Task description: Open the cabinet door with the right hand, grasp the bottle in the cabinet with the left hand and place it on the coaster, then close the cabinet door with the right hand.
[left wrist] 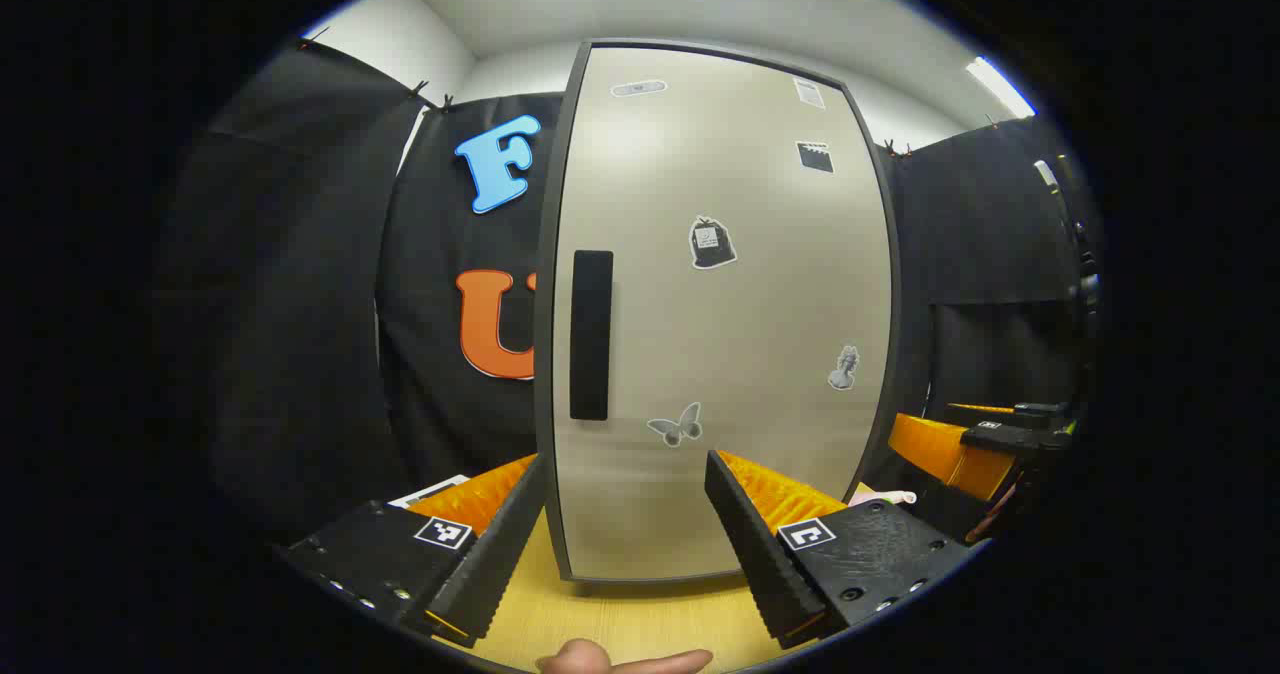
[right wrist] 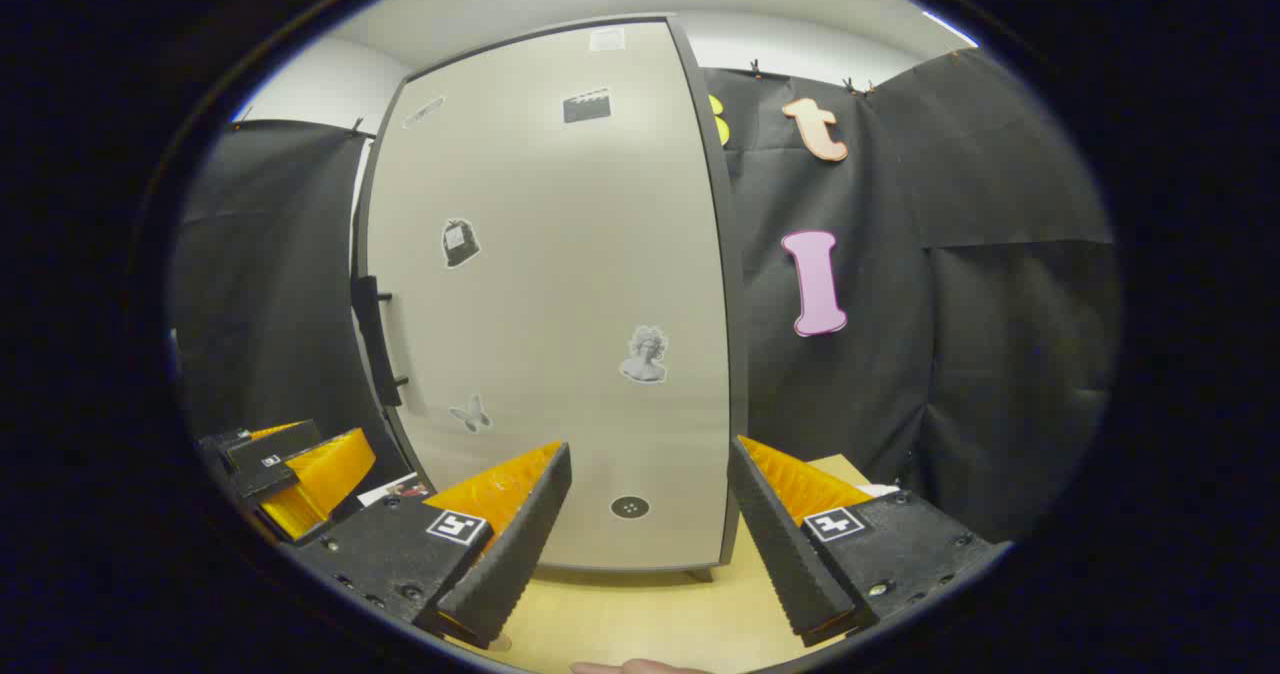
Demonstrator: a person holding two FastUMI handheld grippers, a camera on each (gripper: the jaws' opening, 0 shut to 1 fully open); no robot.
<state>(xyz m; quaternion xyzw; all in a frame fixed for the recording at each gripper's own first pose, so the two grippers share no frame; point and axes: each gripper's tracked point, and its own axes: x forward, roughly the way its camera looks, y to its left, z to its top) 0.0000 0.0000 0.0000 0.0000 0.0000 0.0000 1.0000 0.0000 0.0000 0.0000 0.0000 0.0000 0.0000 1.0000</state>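
Observation:
A tall grey cabinet [left wrist: 720, 304] stands on the wooden table with its door shut. A black vertical handle [left wrist: 591, 334] sits at the door's left edge; in the right gripper view the handle [right wrist: 372, 339] juts out from the cabinet [right wrist: 560, 294] at the left. My left gripper [left wrist: 625, 529] is open in front of the door's lower part, a short way off. My right gripper [right wrist: 650, 529] is open too, facing the door's lower right. The right gripper [left wrist: 985, 444] also appears at the far right of the left gripper view, and the left gripper [right wrist: 290, 474] at the lower left of the right gripper view.
The wooden table [left wrist: 620, 624] runs under the cabinet's front. Black cloth walls close in on both sides. A white card [right wrist: 395, 489] lies on the table left of the cabinet. A fingertip [left wrist: 600, 660] pokes in at the bottom edge.

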